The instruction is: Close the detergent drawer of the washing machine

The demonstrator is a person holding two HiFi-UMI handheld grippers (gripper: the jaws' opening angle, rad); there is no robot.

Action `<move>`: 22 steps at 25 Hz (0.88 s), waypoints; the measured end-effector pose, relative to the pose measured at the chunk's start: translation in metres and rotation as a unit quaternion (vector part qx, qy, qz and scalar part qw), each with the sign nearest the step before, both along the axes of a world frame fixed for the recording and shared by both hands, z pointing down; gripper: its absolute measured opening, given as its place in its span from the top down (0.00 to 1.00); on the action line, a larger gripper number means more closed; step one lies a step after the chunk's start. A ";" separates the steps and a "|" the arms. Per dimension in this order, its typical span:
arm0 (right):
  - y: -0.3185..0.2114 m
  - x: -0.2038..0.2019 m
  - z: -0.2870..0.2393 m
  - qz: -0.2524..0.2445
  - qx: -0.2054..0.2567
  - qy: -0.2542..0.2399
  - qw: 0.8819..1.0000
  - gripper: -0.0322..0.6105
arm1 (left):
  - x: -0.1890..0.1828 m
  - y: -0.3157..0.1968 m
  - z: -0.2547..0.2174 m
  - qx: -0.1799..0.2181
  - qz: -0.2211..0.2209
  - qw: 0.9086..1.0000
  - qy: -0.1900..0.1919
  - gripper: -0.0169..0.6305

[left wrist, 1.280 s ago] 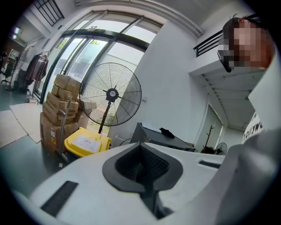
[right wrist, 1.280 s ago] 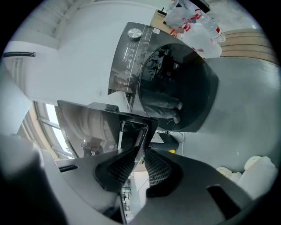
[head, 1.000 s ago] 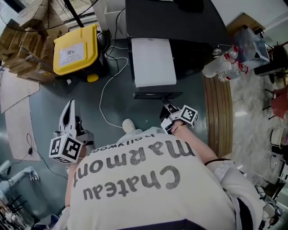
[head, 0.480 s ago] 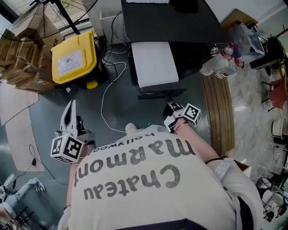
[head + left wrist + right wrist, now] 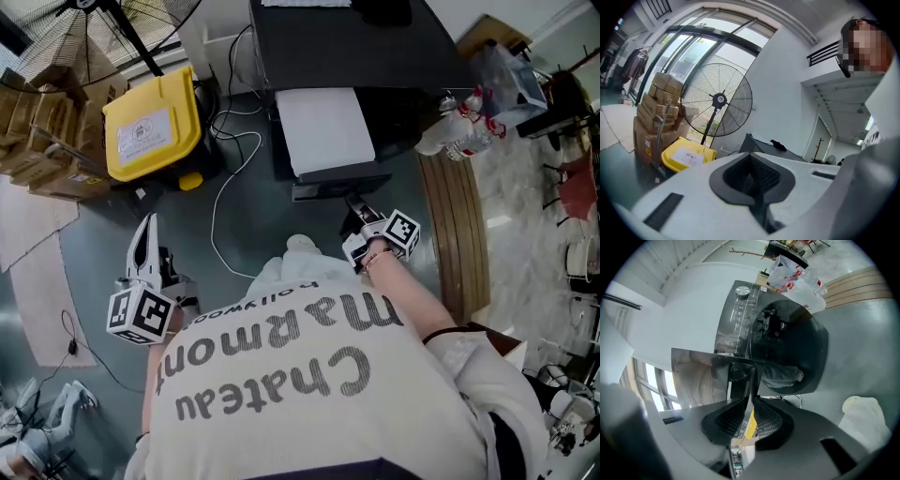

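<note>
- Washing machine [image 5: 375, 56]: black, standing on the grey floor ahead of the person; in the right gripper view [image 5: 787, 333] its round dark door faces the camera.
- Detergent drawer [image 5: 323, 131]: stands out from the machine's front toward the person, white on top with a dark front edge; not yet pushed in. In the right gripper view it shows as a shiny panel [image 5: 708, 376] beside the door.
- Right gripper [image 5: 353, 210]: reaches forward to the drawer's dark front edge. Its own view [image 5: 752, 399] shows the jaws drawn together, with only a slit between the pads and nothing held in them; the tips lie at the drawer's front edge, though contact cannot be confirmed.
- Left gripper [image 5: 147, 225]: held low over the floor, well apart from the machine, pointing toward the yellow bin [image 5: 155, 127]. Its own view [image 5: 751, 157] shows the jaws closed on each other and empty.
- Surroundings: a large fan [image 5: 717, 99] and stacked cardboard boxes [image 5: 656, 112] stand behind the bin; a white cable [image 5: 220, 187] loops over the floor between bin and machine; a bag of plastic bottles [image 5: 464, 131] rests just beside the machine's other flank; the person's white shoe [image 5: 300, 246] lies near the drawer.
</note>
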State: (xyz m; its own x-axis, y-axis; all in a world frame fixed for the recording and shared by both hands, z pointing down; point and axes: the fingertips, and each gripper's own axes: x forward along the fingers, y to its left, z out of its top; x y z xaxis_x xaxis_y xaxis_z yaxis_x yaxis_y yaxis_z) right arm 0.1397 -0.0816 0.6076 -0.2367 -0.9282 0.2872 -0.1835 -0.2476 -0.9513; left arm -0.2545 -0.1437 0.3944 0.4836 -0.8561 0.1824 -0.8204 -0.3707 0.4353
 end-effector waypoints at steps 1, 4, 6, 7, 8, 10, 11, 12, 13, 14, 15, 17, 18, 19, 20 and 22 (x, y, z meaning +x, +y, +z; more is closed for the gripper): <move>0.000 0.000 0.001 0.000 -0.006 0.000 1.000 0.83 | -0.001 -0.001 0.000 0.000 -0.001 1.000 0.001 0.96; -0.002 0.001 0.002 -0.003 -0.015 -0.003 1.000 0.83 | -0.002 -0.004 -0.001 -0.001 -0.007 1.000 0.002 0.96; -0.007 0.003 0.001 -0.008 -0.010 -0.006 1.000 0.83 | -0.004 -0.010 -0.002 -0.003 -0.009 1.000 -0.001 0.96; -0.011 0.003 0.001 -0.009 -0.010 -0.007 1.000 0.83 | -0.006 -0.015 -0.003 -0.003 -0.012 1.000 -0.002 0.96; -0.017 0.003 0.001 -0.010 -0.010 -0.008 1.000 0.83 | -0.007 -0.021 -0.005 -0.003 -0.014 1.000 -0.002 0.96; -0.026 0.003 0.001 -0.009 -0.012 -0.010 1.000 0.83 | -0.010 -0.031 -0.007 -0.002 -0.018 1.000 -0.003 0.96; -0.028 0.004 0.002 -0.009 -0.013 -0.012 1.000 0.83 | -0.010 -0.034 -0.008 0.000 -0.019 1.000 -0.004 0.96; -0.029 0.004 0.002 -0.009 -0.014 -0.014 1.000 0.83 | -0.010 -0.035 -0.009 0.002 -0.021 1.000 -0.004 0.96; -0.030 0.004 0.002 -0.011 -0.017 -0.015 1.000 0.83 | -0.010 -0.036 -0.011 0.004 -0.023 1.000 -0.003 0.96; -0.031 0.004 0.002 -0.012 -0.022 -0.014 1.000 0.83 | -0.010 -0.037 -0.012 0.005 -0.025 1.000 -0.002 0.96; -0.034 0.003 0.002 -0.013 -0.028 -0.012 0.999 0.83 | -0.010 -0.040 -0.012 0.006 -0.027 1.000 -0.002 0.96; -0.041 0.003 0.002 -0.014 -0.029 -0.014 0.999 0.83 | -0.009 -0.044 -0.013 0.006 -0.029 1.000 -0.002 0.96; -0.043 0.003 0.001 -0.014 -0.029 -0.016 0.999 0.83 | -0.009 -0.044 -0.014 0.006 -0.030 1.000 -0.002 0.96; -0.045 0.002 0.001 -0.015 -0.030 -0.017 0.999 0.83 | -0.009 -0.044 -0.014 0.006 -0.032 0.999 -0.002 0.96; -0.046 0.003 0.001 -0.017 -0.028 -0.017 0.999 0.83 | -0.010 -0.043 -0.014 0.006 -0.034 0.999 -0.003 0.96; -0.047 0.003 0.001 -0.019 -0.029 -0.017 0.999 0.83 | -0.012 -0.043 -0.013 0.005 -0.038 0.999 -0.004 0.96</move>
State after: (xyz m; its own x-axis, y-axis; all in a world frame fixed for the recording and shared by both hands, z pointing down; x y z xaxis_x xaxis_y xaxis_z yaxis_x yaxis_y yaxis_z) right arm 0.1429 -0.1288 0.6090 -0.2816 -0.9008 0.3306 -0.1613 -0.2951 -0.9417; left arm -0.2664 -0.1870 0.3811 0.4152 -0.8924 0.1769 -0.8498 -0.3111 0.4256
